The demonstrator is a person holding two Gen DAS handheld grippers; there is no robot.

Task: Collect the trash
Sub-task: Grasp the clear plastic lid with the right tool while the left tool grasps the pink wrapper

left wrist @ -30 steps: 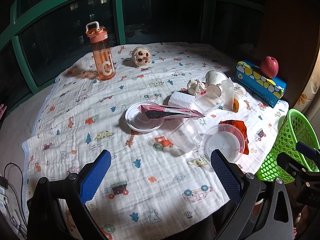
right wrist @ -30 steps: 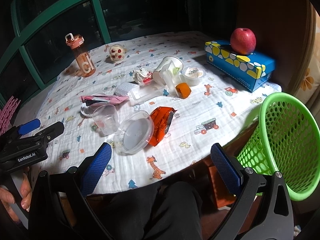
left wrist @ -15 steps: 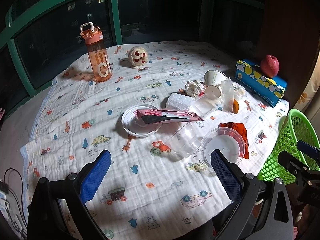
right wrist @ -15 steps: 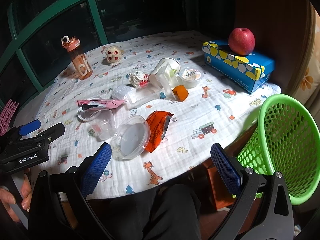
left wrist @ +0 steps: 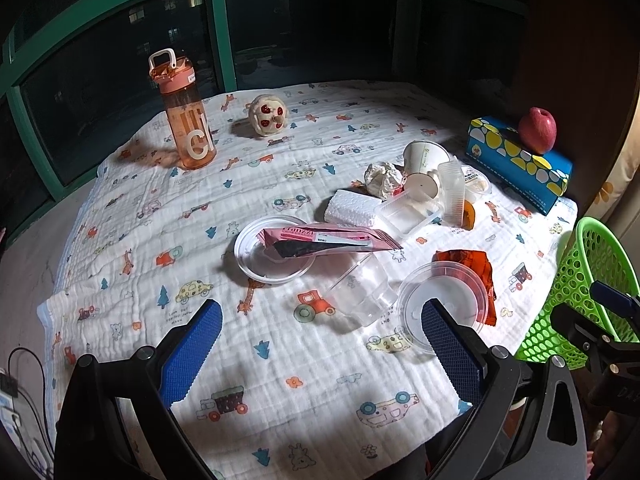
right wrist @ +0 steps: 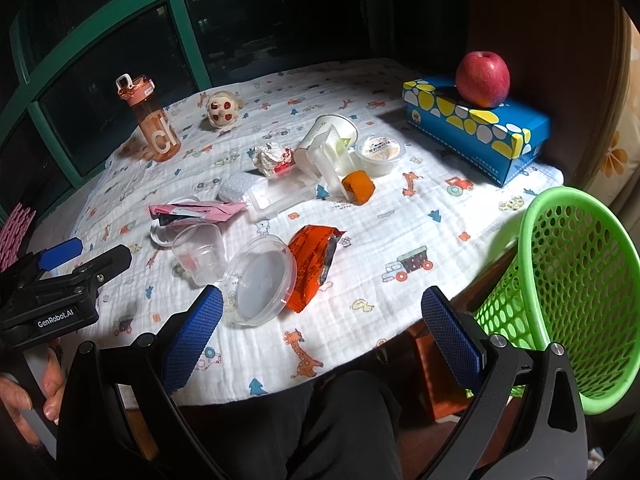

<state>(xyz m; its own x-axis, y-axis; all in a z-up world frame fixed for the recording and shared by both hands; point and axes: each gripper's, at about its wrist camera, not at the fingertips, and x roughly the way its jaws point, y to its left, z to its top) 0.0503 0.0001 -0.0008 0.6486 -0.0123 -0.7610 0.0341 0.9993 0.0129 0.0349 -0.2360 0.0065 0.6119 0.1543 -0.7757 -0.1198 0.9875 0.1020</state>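
Observation:
Trash lies on the patterned cloth: a pink wrapper (left wrist: 328,238) across a clear round lid (left wrist: 268,264), a clear plastic cup (left wrist: 362,292), a second round lid (left wrist: 440,304), an orange wrapper (left wrist: 468,262), crumpled paper (left wrist: 382,178), a paper cup (left wrist: 424,160) and clear trays (left wrist: 408,210). A green mesh basket (right wrist: 572,280) stands off the table's right edge. My left gripper (left wrist: 320,354) is open and empty above the near cloth. My right gripper (right wrist: 322,338) is open and empty over the table's front edge.
An orange water bottle (left wrist: 182,116) and a small round toy (left wrist: 267,115) stand at the back. A blue tissue box (right wrist: 476,128) with a red apple (right wrist: 482,79) on it sits at the right. Dark windows ring the table.
Both grippers drew back slightly from the table and stay open. The objects have not moved.

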